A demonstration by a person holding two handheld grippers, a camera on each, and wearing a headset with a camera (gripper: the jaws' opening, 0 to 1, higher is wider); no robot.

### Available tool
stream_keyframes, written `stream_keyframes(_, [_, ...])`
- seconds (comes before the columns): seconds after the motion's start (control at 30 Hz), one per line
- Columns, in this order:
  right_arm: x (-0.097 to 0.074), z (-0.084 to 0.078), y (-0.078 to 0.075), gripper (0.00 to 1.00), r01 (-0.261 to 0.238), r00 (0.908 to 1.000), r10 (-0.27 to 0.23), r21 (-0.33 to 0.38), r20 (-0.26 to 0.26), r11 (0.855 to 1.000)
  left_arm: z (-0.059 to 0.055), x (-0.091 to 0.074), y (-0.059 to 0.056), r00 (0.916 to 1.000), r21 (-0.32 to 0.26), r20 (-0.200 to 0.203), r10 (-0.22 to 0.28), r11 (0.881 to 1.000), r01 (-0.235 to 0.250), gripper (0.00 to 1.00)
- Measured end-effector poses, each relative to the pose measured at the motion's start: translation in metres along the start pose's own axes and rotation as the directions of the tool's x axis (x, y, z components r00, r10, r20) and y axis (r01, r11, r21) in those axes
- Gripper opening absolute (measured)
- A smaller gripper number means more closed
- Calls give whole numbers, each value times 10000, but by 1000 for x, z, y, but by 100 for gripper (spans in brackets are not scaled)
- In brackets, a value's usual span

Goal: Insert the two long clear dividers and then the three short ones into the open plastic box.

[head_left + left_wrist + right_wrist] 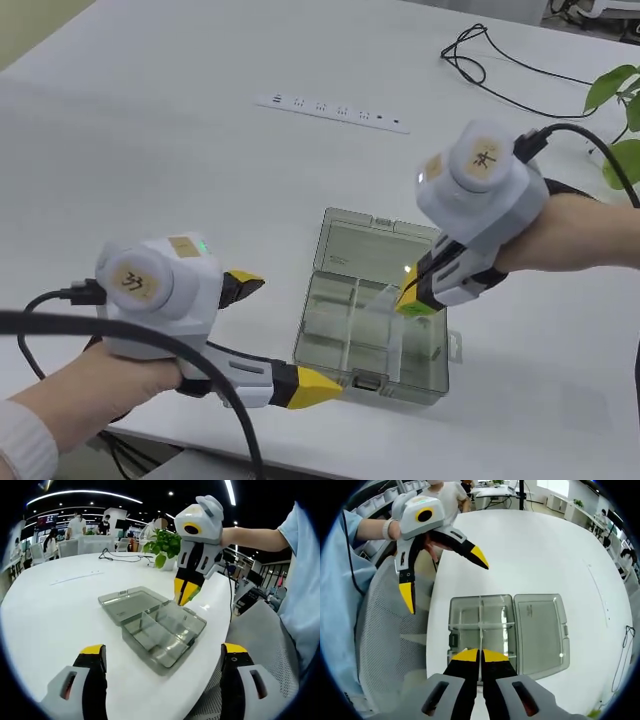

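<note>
A smoky clear plastic box point(372, 381) lies open near the table's front edge, its lid point(372, 246) flat behind it. Clear dividers stand inside and split it into compartments. My right gripper point(414, 302) hovers over the box's right part, shut on a clear divider point(386, 300) that slants down into the box. In the right gripper view the shut right gripper point(480, 655) holds that divider point(481, 636) edge-on above the box point(453, 630). My left gripper point(282, 334) is open and holds nothing, just left of the box. The left gripper point(163, 650) faces the box point(150, 656) and the right gripper point(187, 591).
A white power strip point(331, 108) lies at mid-table, a black cable point(492, 62) and a green plant point(622, 110) at the far right. The table's front edge runs just below the box. A grey mesh chair point(395, 645) stands by that edge.
</note>
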State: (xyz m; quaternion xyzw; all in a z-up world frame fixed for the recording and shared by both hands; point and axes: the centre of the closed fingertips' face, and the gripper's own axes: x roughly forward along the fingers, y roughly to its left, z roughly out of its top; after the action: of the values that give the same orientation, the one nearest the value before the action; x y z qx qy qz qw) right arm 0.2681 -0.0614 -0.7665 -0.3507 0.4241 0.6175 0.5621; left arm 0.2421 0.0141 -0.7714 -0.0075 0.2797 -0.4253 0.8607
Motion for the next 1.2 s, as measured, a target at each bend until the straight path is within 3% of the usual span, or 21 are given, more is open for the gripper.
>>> stream_keyframes(0.47, [5, 4, 3, 2, 45, 9998, -50, -298, -172, 9995, -1, 1, -1, 10000, -31, 1, -76, 10000, 76, 95])
stream_keyframes(1.2, [14, 2, -10, 2, 81, 9993, -98, -510, -348, 9987, 1, 0, -1, 10000, -20, 82, -47, 10000, 47, 94])
